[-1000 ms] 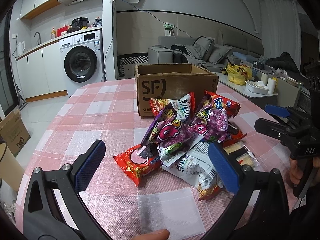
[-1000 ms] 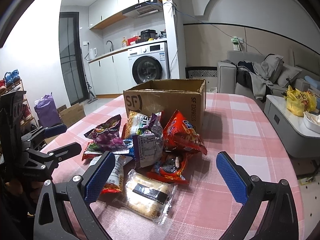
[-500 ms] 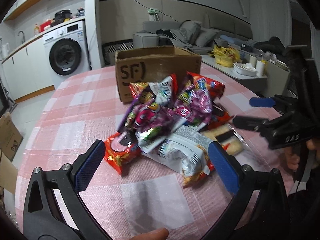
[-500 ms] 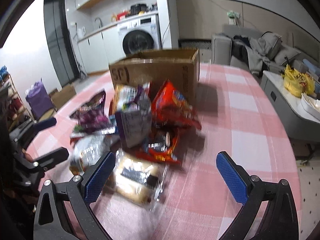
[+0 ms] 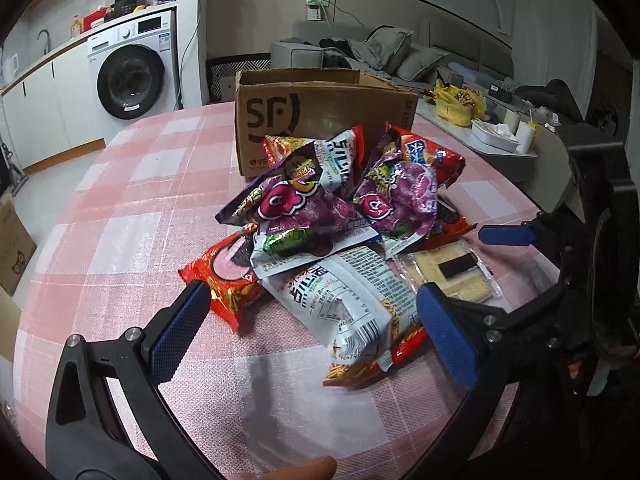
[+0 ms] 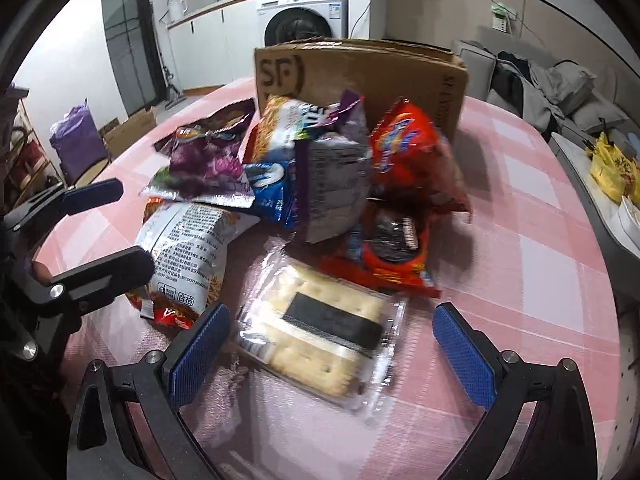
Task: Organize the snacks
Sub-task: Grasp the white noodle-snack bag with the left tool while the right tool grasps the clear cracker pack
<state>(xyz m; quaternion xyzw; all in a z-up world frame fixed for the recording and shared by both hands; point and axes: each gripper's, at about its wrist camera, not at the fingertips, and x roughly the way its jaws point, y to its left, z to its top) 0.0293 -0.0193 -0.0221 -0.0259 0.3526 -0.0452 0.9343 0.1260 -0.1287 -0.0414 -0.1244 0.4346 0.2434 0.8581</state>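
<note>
A heap of snack bags lies on the pink checked tablecloth (image 5: 120,200) in front of an open cardboard box (image 5: 320,120) marked SF. Purple bags (image 5: 304,208) top the heap, with a red biscuit pack (image 5: 224,276) at its left. My left gripper (image 5: 312,336) is open, its blue pads either side of a white noodle-snack bag (image 5: 352,300). In the right wrist view my right gripper (image 6: 332,344) is open just above a clear cracker pack (image 6: 320,332). Behind it lie a red sandwich-biscuit pack (image 6: 392,252) and a red chip bag (image 6: 408,160).
The box (image 6: 360,76) stands upright behind the heap. Beyond the table are a washing machine (image 5: 132,76), a grey sofa (image 5: 380,52) and a low side table (image 5: 492,140) with a yellow bag. Bare cloth stretches left of the heap and right of the cracker pack.
Both grippers have come down and closer to the heap. The left one now straddles the white bag, the right one hangs over the cracker pack. Both stay open.
</note>
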